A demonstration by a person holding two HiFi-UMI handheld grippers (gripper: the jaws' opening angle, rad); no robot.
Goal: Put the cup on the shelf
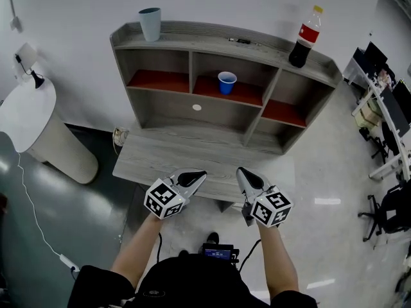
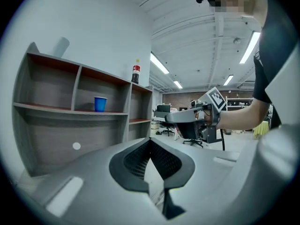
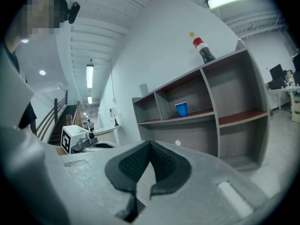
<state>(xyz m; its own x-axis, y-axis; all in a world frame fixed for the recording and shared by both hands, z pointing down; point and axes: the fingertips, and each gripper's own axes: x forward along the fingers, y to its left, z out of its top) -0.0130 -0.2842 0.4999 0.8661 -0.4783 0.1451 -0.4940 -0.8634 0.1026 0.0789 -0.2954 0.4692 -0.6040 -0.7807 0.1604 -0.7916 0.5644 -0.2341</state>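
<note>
The blue cup (image 1: 227,82) already stands in the shelf's (image 1: 160,104) middle compartment at twelve o'clock, so the task looks done; the left gripper (image 1: 198,176) and right gripper (image 1: 242,173) hang over the bench (image 1: 148,156), jaws together, empty.

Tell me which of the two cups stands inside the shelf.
The bright blue cup, upright in the middle upper compartment. The pale teal cup instead stands on the shelf unit's top board, at its left end.
</note>
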